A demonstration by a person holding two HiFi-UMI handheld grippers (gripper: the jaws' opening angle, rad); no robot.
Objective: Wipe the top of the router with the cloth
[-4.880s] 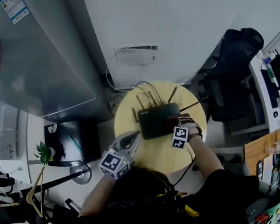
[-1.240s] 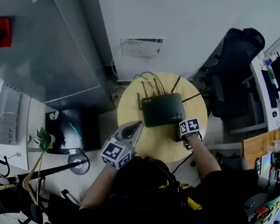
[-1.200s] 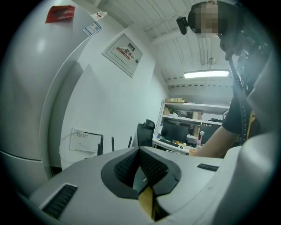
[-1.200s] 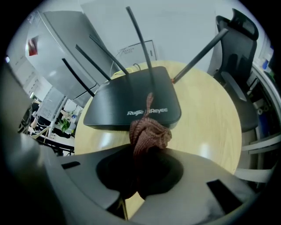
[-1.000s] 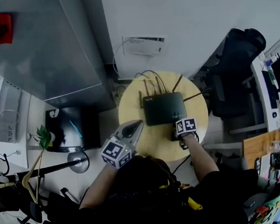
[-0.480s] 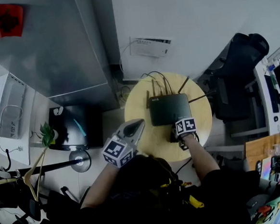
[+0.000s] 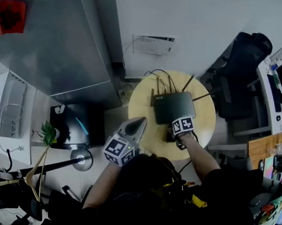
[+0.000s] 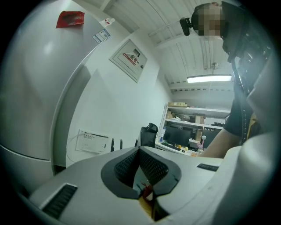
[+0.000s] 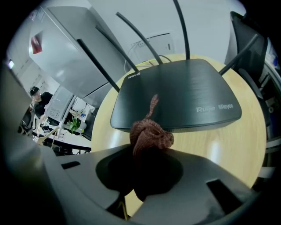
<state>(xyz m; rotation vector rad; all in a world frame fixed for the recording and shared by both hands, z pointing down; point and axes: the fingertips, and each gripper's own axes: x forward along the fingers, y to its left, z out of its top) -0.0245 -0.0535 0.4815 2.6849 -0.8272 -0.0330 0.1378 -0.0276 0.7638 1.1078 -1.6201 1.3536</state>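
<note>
A black router with several thin antennas sits on the round yellow table. In the right gripper view the router lies flat just ahead of the jaws. My right gripper is shut on a bunched brown cloth, which hangs at the router's near edge. In the head view the right gripper is at that front edge. My left gripper is held off the table's left side, shut with nothing in it. The left gripper points up at the wall.
A black office chair stands right of the table. A grey cabinet stands at the left, with a white wall box and cables behind the router. A plant and a round stand base are on the floor left.
Five seconds ago the right gripper held the cloth on the router's top. It now sits off the near edge and has slid left along it. The left gripper has barely moved.
</note>
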